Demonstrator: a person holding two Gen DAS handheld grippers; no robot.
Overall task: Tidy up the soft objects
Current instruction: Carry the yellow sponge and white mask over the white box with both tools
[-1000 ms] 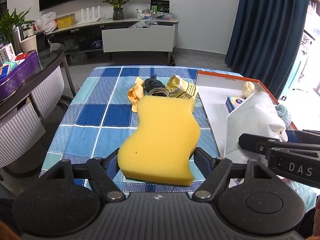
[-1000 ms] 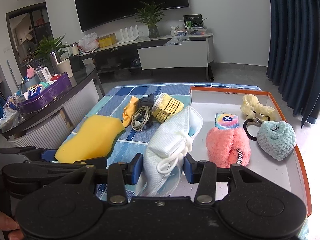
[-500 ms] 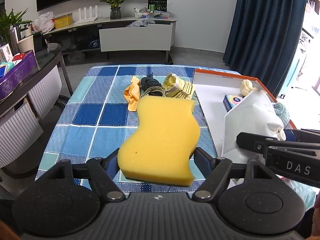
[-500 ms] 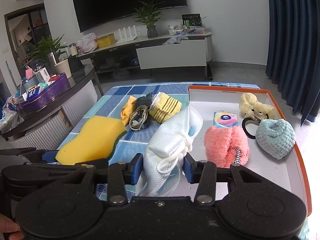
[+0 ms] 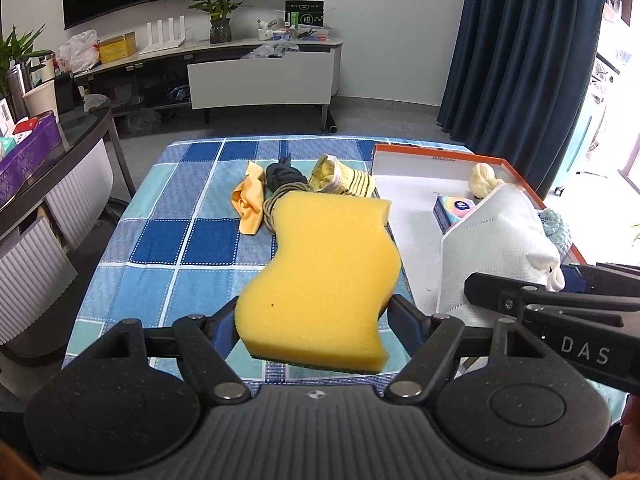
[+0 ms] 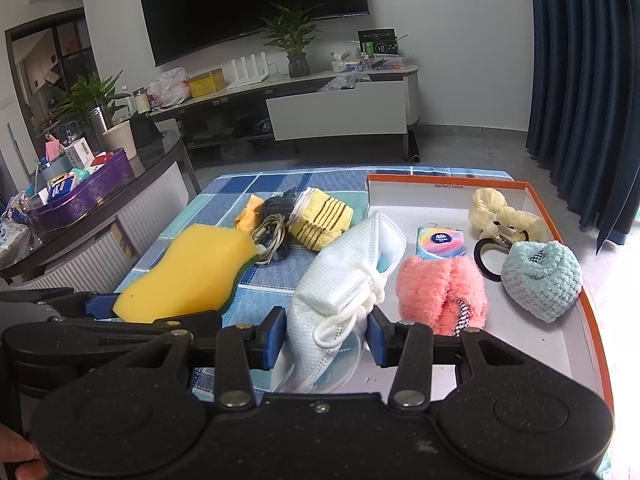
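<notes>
Evidently bound for the orange-rimmed white tray (image 6: 592, 312), the wavy yellow foam sponge (image 5: 324, 276) sits clamped in the left gripper (image 5: 312, 320) above the checked cloth, while the right gripper (image 6: 326, 334) pinches a white face mask (image 6: 344, 280) at the tray's edge.

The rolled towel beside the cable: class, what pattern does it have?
The rolled towel is yellow with dark stripes, seen best in the right wrist view.
</notes>
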